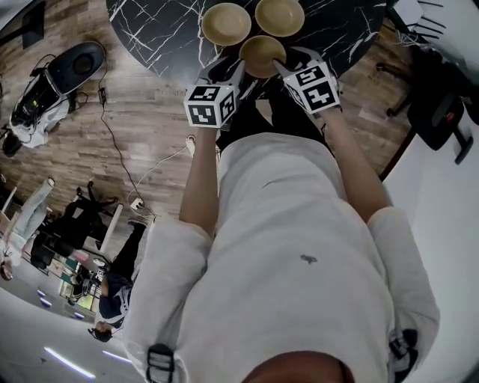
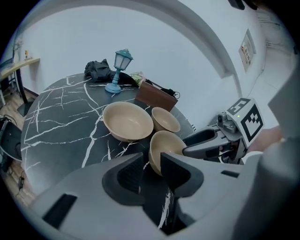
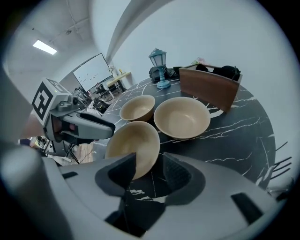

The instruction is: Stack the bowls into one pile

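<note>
Three tan bowls stand close together on the black marble table (image 1: 165,30). The nearest bowl (image 1: 262,54) sits between my two grippers; the other two (image 1: 225,24) (image 1: 279,16) lie just beyond it. My left gripper (image 1: 233,73) is at its left rim and my right gripper (image 1: 284,67) at its right rim. In the left gripper view the jaws (image 2: 151,171) stand apart, with the near bowl (image 2: 166,147) just past their tips. In the right gripper view the jaws (image 3: 149,171) are open too, the same bowl (image 3: 133,143) tilted just ahead of the left one.
A small blue lantern (image 2: 120,70), a brown box (image 2: 156,96) and a dark bundle (image 2: 99,70) stand at the table's far side. The table's round edge is right under my hands. A dark chair (image 1: 441,112) stands to the right on the wooden floor.
</note>
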`<state>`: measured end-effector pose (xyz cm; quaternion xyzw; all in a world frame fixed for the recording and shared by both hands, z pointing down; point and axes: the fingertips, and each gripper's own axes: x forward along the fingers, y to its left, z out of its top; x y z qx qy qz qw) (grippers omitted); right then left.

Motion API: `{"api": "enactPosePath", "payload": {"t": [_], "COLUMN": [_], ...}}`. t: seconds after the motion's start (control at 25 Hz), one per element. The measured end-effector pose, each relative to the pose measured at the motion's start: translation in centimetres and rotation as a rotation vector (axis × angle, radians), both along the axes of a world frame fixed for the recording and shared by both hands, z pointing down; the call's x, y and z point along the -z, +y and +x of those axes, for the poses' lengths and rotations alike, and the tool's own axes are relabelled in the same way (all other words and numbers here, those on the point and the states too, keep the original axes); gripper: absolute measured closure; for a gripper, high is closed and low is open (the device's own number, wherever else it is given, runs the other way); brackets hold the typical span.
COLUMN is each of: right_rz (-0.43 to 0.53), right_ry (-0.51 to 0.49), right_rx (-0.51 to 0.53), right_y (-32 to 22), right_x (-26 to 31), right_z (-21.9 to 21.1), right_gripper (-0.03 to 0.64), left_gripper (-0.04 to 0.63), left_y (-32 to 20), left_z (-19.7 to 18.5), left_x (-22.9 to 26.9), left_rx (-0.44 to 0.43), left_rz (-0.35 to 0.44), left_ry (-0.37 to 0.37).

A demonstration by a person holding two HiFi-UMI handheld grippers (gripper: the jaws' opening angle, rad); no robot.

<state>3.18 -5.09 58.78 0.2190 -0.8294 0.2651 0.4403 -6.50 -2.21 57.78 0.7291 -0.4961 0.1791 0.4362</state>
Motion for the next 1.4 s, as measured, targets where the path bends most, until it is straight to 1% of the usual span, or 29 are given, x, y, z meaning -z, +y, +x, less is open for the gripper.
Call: {"api": "enactPosePath", "payload": {"t": [0.2,0.4,0.48,0.72,1.04,1.4], "right_rz": [-0.023,-0.02,-0.017,-0.003,0.004,-0.06], "right_ry": [-0.026,-0.039,-0.042,-0.049,-0.054,-0.112], "right_rx": [0.051,0.089,0.103,0.13,0.138,0.098], "right_y": [-0.3,-0.9,-1.1,-0.8,-0.8,-0.7], "right_x": [-0.7,-0.6,-0.5,-0.4,-0.4,-0.1], "right_z": [0.0,0.1,0.1,-0.2,-0.3,-0.2], "right_gripper": [0.446,0.486,0.499,0.536,0.541,0.564], "left_gripper": [0.489,0.492,0.509,0.529,0.548,0.56], "left_y": [0.2,0.3,0.3,0.5,0.6,0.9], "left_z": [0.5,0.7,0.8,0.9,1.0,0.9], "left_x": [-1.0,-1.2,-1.2,-1.2,-1.2,-1.2], "left_rx": [0.087,0.127,0.134,0.138,0.156,0.186], "left_rz": [-0.034,-0.041,-0.042,-0.04,-0.039,-0.058], "left_ry": [0.01,-0.007,-0.01,-0.012,-0.017,-0.001]}}
